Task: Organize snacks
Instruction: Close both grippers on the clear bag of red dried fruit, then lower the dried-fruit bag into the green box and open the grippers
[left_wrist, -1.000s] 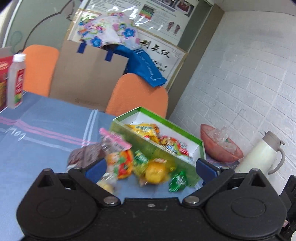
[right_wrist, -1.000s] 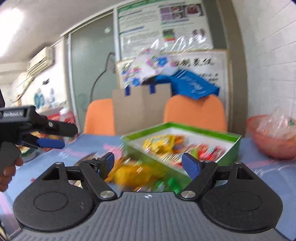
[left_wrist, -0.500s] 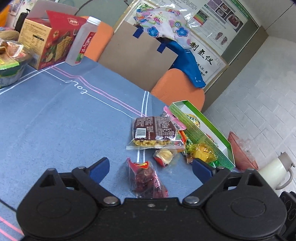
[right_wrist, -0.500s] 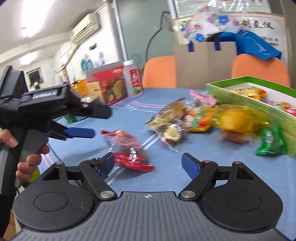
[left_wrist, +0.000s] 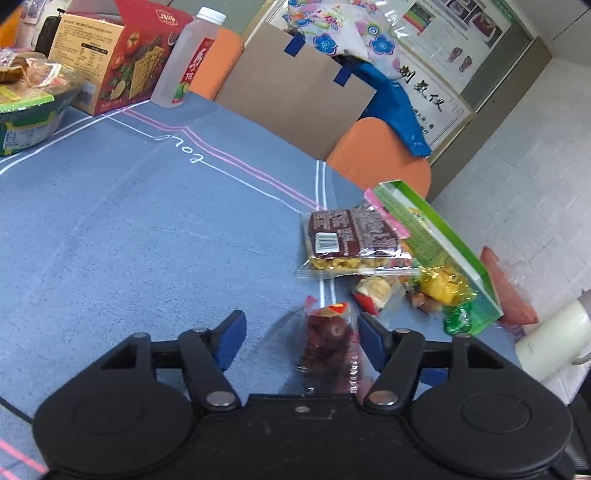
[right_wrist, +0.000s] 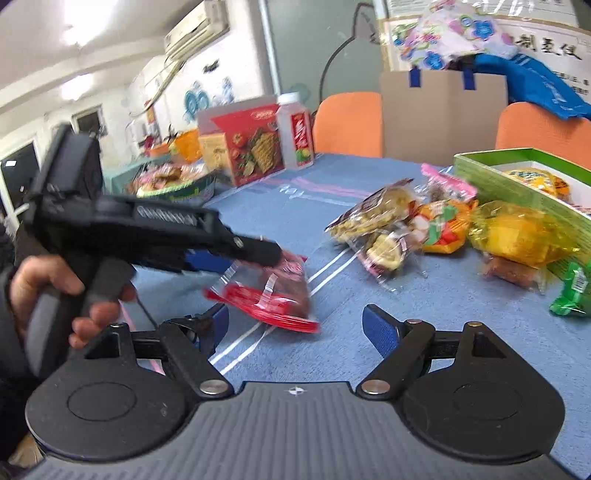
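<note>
Orange chairs (left_wrist: 380, 162) back a blue-clothed table (left_wrist: 129, 221) beside white brick wall (left_wrist: 535, 166).

You work under bright, even indoor light. In the right wrist view a ceiling lamp (right_wrist: 75, 31) at the top left burns out to white glare. Shadows on the blue tablecloth (left_wrist: 129, 229) are soft and weak. The left wrist view is mostly sharp in the middle. In the right wrist view the left gripper (right_wrist: 236, 258) and the red snack packet (right_wrist: 273, 295) are smeared by motion blur. Both views bend strongly at the edges, as a fisheye does.
</note>
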